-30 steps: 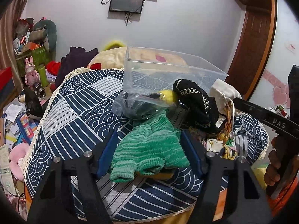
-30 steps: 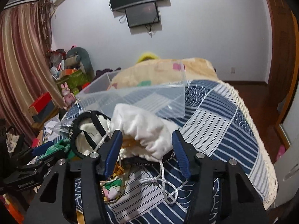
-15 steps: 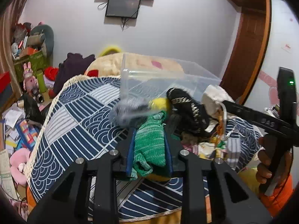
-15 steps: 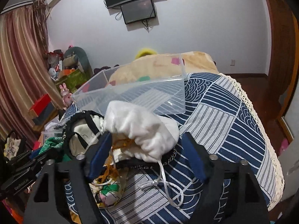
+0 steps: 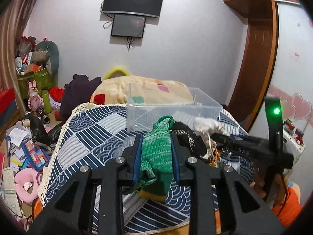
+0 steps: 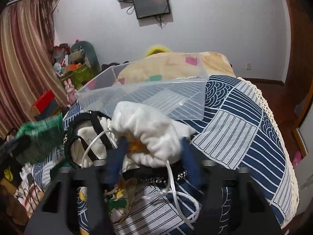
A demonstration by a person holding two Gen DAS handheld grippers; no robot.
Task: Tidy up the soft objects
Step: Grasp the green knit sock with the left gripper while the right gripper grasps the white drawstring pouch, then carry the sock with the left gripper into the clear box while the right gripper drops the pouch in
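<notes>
My left gripper [image 5: 155, 152] is shut on a green knitted garment [image 5: 156, 152] and holds it lifted above the patterned table cover [image 5: 92, 137]; it shows blurred in the right wrist view [image 6: 43, 133]. My right gripper [image 6: 152, 152] has closed around a white drawstring pouch [image 6: 144, 129], its blue pads pressing both sides. A clear plastic bin [image 6: 148, 98] stands just behind the pile; it also shows in the left wrist view [image 5: 172, 115]. A black pouch with a beaded rim [image 6: 82, 135] lies left of the white one.
A beige blanket [image 5: 144, 92] lies behind the bin. Toys, papers and boxes litter the floor at the left [image 5: 23, 152]. The cover's lace edge [image 6: 273, 121] drops off at the right. A wooden door [image 5: 254, 66] stands at the right.
My left gripper closed on the green garment and lifted it off the table. My right gripper narrowed from wide open onto the white pouch, with motion blur now.
</notes>
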